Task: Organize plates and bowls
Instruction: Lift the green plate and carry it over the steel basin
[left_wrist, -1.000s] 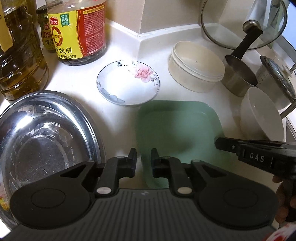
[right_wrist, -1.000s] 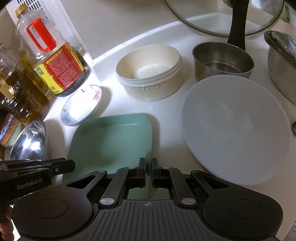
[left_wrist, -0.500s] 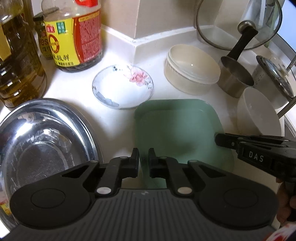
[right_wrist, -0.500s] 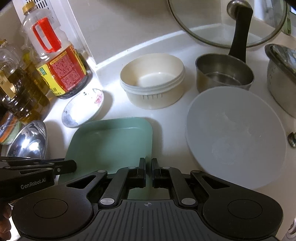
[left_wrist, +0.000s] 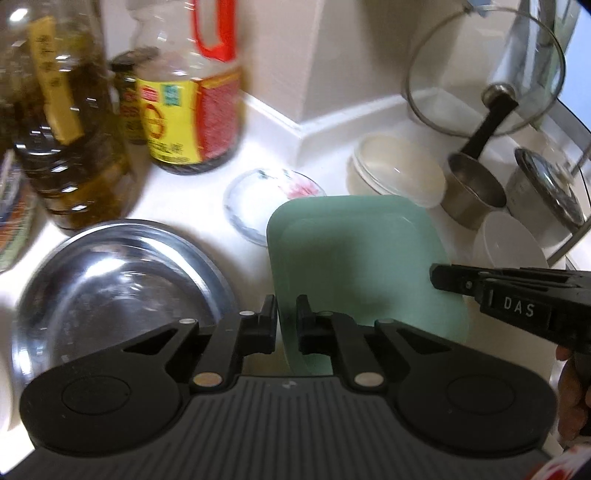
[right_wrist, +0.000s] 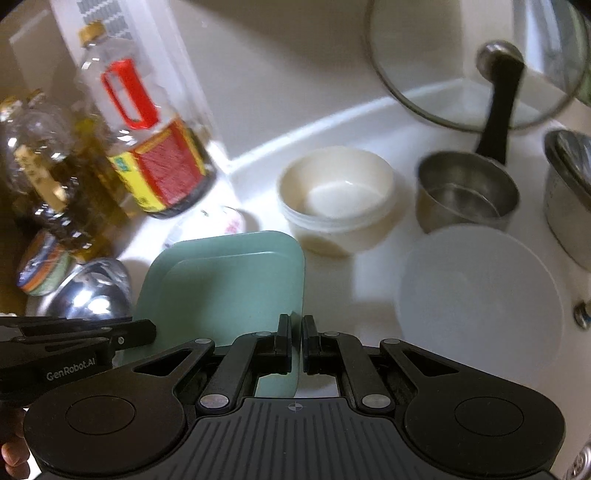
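A: Quick L-to-R rundown?

B: Far left on the surface (left_wrist: 258, 122): oil bottles, then the big steel basin (left_wrist: 110, 280). My left claw (left_wrist: 287, 317) is pinched narrow on the near-left edge of the green plate (left_wrist: 354, 258). Right of that, my right claw (right_wrist: 296, 339) is nipped tight on the plate's near-right rim. So both hold the same plate.

A: Where's the plate itself?

B: Middle of the scene, near edge raised by the claws, far edge tipped toward the little floral saucer (left_wrist: 273, 192) and overlapping it in view. Can't tell if the far edge is touching the surface.

A: How will it handle?

B: My guess: light, stiff, prob. plastic or melamine, smooth and a bit slick. Thin rim, so the pinch is shallow; could pivot or slip if the two claws don't keep level w/ each other. Not very fragile, but the saucer under its far edge is ceramic, chips easy.

A: Best hold?

B: The raised rim, one claw per near corner, as now. Further right: cream tub (right_wrist: 336, 199), steel saucepan (right_wrist: 465, 192), white bowl (right_wrist: 480, 295). The bowl looks heavier and slippery, so rim grip there too.
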